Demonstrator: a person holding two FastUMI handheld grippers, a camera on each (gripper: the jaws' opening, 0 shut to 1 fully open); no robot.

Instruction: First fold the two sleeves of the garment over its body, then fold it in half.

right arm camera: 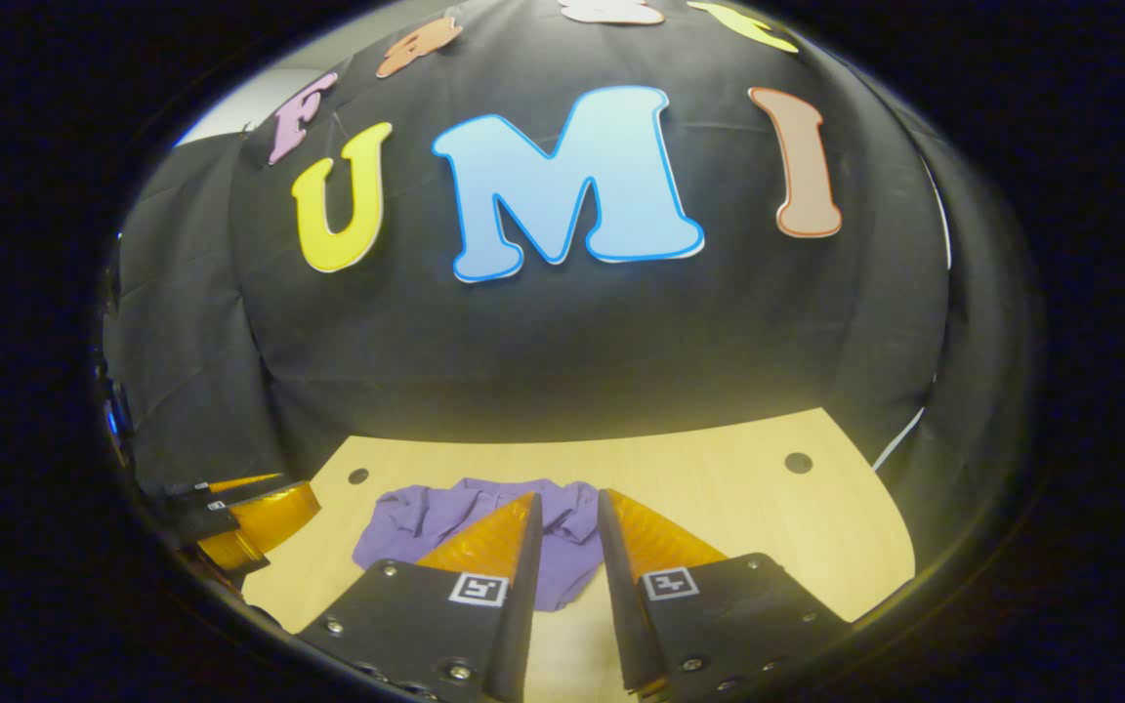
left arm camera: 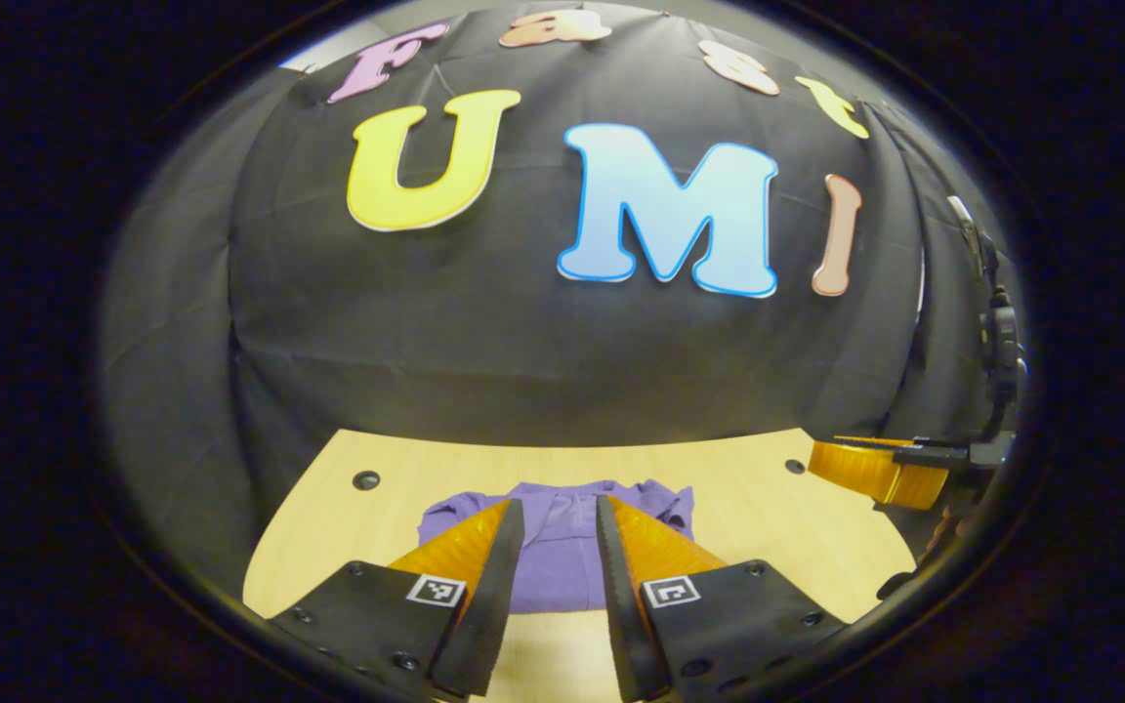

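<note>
The left gripper hangs open and empty above the counter. The right gripper does likewise. A folded purple shirt lies just ahead of both.

The garment lies on the table, toward its far edge, before the booth wall. Both grippers hang above the near edge, side by side; it seems folded, though the fingers hide part.

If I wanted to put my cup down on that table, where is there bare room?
The wooden table is bare to the right of the purple garment, out to its edge, and in a strip between the garment and the black cloth wall. The middle, where the garment lies, is taken. Both grippers, left and right, are above the near side.
</note>
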